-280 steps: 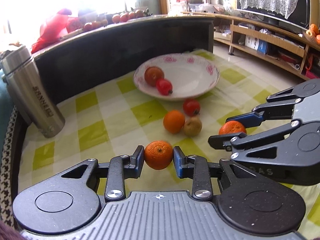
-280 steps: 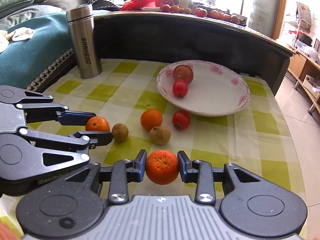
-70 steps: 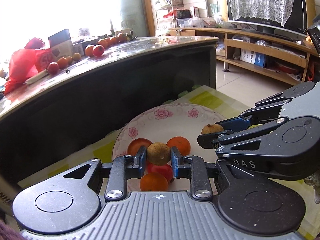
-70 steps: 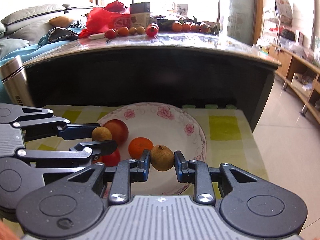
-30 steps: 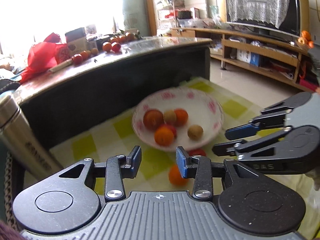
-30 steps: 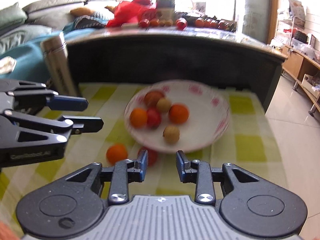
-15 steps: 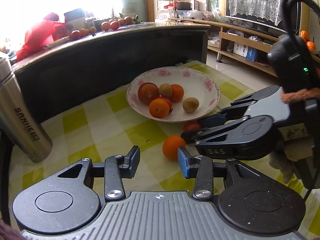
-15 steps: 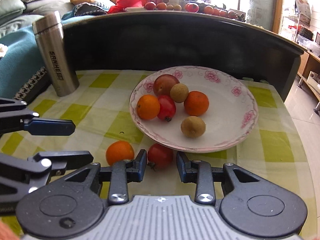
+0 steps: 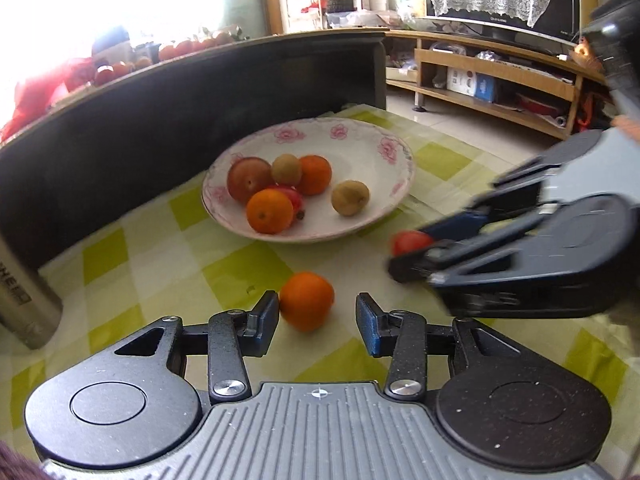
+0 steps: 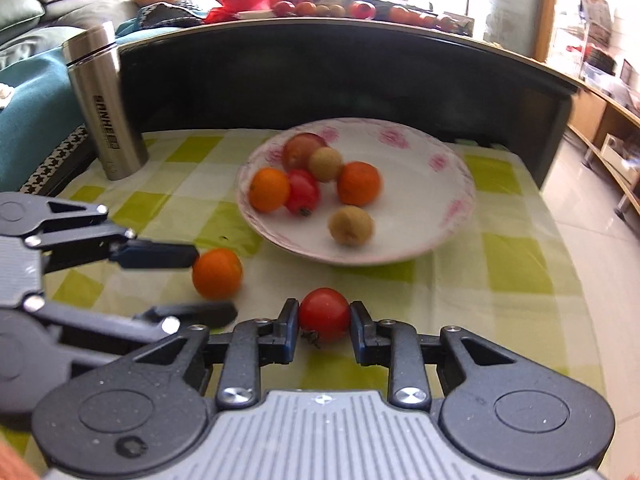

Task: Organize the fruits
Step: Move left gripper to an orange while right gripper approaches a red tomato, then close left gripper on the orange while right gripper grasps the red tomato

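Observation:
A white flowered plate (image 9: 400,160) (image 10: 452,200) on the green-checked cloth holds two oranges, two brown fruits, a red tomato and a reddish round fruit. An orange (image 9: 306,306) (image 10: 217,274) lies on the cloth in front of the plate. My left gripper (image 9: 318,322) (image 10: 215,283) stands open around it, the left pad touching it and the right pad apart from it. A red tomato (image 10: 324,314) (image 9: 410,242) sits on the cloth, and my right gripper (image 10: 324,326) (image 9: 416,252) is shut on it, both pads against its sides.
A steel flask (image 10: 106,104) (image 9: 20,300) stands at the left back of the table. A black curved counter wall (image 10: 320,76) rises just behind the plate, with more fruit on top. The table's right edge (image 10: 576,280) drops to a tiled floor.
Both grippers moved forward and down to the cloth. The right gripper's fingers closed on the tomato. The left gripper now straddles the loose orange.

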Demonstrator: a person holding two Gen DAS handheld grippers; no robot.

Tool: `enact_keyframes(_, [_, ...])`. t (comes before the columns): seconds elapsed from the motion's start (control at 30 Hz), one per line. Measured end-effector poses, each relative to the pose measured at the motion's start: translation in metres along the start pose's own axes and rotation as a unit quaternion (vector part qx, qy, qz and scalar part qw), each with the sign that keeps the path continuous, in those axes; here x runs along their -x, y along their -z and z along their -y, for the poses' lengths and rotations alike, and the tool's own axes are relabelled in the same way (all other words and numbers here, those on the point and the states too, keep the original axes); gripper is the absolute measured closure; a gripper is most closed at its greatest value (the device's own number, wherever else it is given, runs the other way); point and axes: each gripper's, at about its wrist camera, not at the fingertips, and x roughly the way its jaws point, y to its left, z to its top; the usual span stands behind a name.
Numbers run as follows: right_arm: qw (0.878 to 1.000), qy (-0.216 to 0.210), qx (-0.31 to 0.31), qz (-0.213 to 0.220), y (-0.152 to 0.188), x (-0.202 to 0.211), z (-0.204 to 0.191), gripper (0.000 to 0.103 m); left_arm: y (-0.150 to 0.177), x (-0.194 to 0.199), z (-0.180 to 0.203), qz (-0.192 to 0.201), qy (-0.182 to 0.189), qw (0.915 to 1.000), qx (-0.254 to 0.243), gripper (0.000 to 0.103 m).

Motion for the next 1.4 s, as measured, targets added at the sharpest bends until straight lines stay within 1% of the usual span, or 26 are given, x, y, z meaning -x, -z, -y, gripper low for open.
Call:
enact_keyframes(0.1, [1.000,0.001,-0.001,-0.003,0.004,0.005,0.003,0.070,-0.003,-0.009,-0.003,-0.004,-0.002,0.9998,0.019,0.053])
enact_keyframes(0.17, [1.000,0.002,-0.001,-0.007,0.006,0.005,0.003,0.070,-0.002,-0.014,-0.003,-0.009,-0.002,0.9996,0.028,0.059])
enact_keyframes(0.27, [1.000,0.004,0.000,-0.006,0.007,0.006,0.003,0.070,-0.002,-0.014,-0.003,-0.007,0.000,0.9993,0.037,0.062])
enact_keyframes(0.43, [1.000,0.003,-0.003,-0.009,0.011,0.010,0.002,0.070,0.000,-0.006,-0.002,-0.022,0.007,0.9993,0.031,0.062])
enact_keyframes(0.57, [1.000,-0.002,-0.006,-0.015,0.021,0.021,-0.003,0.070,0.009,0.014,0.001,-0.040,0.014,0.9988,0.024,0.062])
enact_keyframes(0.73, [1.000,-0.004,0.013,-0.021,0.040,0.039,-0.020,0.070,0.024,0.037,0.019,-0.046,0.020,0.9987,0.003,0.062])
enact_keyframes(0.77, [1.000,-0.001,0.019,-0.018,0.045,0.042,-0.024,0.070,0.029,0.038,0.023,-0.050,0.021,0.9985,-0.002,0.062])
enact_keyframes(0.8, [0.999,0.006,0.028,-0.013,0.049,0.044,-0.028,0.069,0.033,0.040,0.026,-0.046,0.019,0.9988,-0.002,0.062])
enact_keyframes(0.9, [0.999,0.020,0.045,-0.011,0.056,0.047,-0.034,0.068,0.034,0.043,0.029,-0.047,0.017,0.9988,0.001,0.059])
enact_keyframes(0.93, [0.999,0.019,0.043,-0.011,0.057,0.048,-0.034,0.066,0.034,0.044,0.028,-0.046,0.015,0.9988,0.004,0.059])
enact_keyframes(1.17, [1.000,0.009,0.020,-0.011,0.061,0.059,-0.028,0.056,0.045,0.063,0.027,-0.057,0.000,0.9980,0.027,0.049])
enact_keyframes(1.23, [1.000,0.005,0.022,-0.006,0.060,0.062,-0.029,0.056,0.046,0.067,0.029,-0.055,-0.005,0.9980,0.030,0.048])
enact_keyframes(1.37, [0.999,-0.001,0.033,0.009,0.058,0.064,-0.033,0.049,0.045,0.068,0.031,-0.043,-0.005,0.9985,0.034,0.046])
enact_keyframes(1.4, [0.999,0.002,0.039,0.011,0.058,0.063,-0.034,0.049,0.045,0.067,0.032,-0.040,-0.007,0.9986,0.035,0.046])
